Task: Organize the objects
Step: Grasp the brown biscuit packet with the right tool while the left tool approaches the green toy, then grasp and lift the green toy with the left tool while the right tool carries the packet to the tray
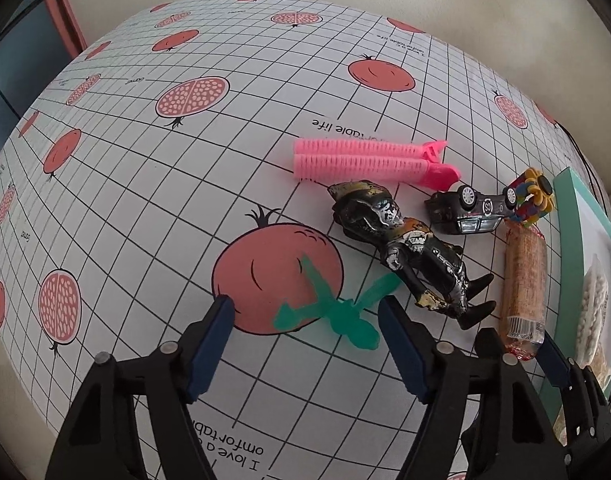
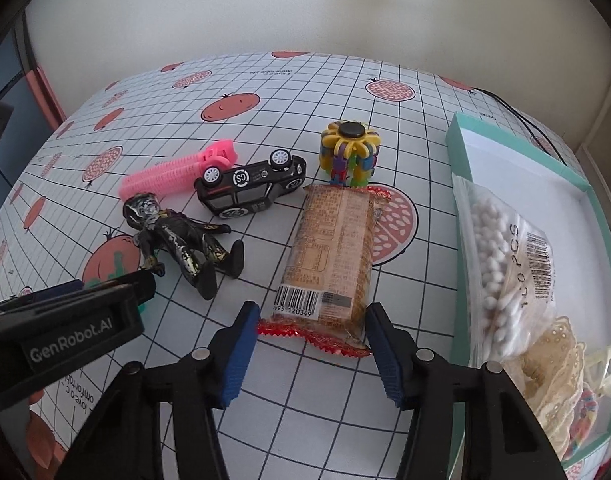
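Here, right gripper astride snack pack

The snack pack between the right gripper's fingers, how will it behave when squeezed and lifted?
The snack pack looks light, and its glossy wrapper may slip. The contents look like a brittle bar, so a hard squeeze could crush it. The right gripper is open around its near end.

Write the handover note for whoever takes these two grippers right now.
Left gripper: open, empty, straddling the translucent green plastic dragonfly on the tablecloth.
Right gripper: open, empty, jaws either side of the near end of the orange wrapped snack bar.
Done: bag of white cotton swabs and cream lace item lie in the teal box.
Left on the table: dragonfly, snack bar, black toy car lying overturned, dark skeleton figure, pink hair rollers, multicoloured block toy.
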Tool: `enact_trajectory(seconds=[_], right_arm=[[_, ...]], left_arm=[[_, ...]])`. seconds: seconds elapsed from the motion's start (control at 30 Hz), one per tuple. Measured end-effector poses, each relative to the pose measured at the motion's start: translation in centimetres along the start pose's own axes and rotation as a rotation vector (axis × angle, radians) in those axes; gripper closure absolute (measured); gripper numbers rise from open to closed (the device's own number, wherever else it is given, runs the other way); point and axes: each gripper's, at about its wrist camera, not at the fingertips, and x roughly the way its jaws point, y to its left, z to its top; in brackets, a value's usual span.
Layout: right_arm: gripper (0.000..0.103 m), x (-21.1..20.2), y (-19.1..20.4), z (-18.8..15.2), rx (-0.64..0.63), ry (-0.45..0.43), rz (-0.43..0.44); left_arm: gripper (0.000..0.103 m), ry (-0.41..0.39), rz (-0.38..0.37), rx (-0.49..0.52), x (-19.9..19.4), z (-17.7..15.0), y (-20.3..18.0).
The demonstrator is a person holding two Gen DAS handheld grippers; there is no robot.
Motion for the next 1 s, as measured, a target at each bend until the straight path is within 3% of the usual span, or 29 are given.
enact_trajectory(seconds=[0.23,0.5,0.7,0.77,1.0], right_arm=[[0.047,-0.2,-0.3,0.0,0.011,0.012,0.025],[0.048,-0.6,-1.2,0.0,0.036,0.024,0.057],[0.048,-1.6,-2.0,0.1,0.068,0.006,0.101],[0.048,-1.9,-2.2,0.1,0.073,0.002,0.104],[0.048,-3.5,-2.5,0.3,0.069,-0.048,0.128]], left_arm=[[0.052,-0.019,-0.025,0.042,-0.5,-0.1,-0.8],[0.053,-0.028,-0.044,0.025,-1.0,-0.9,0.4],[0.053,-0.078,-0.029,0.019,-2.0,-0.5,0.0],[0.066,-0.103,-0.016,0.03,-2.2,-0.2,-0.6],[0.065,-0.167,-0.014,0.059,-2.9,0.1,-1.7]])
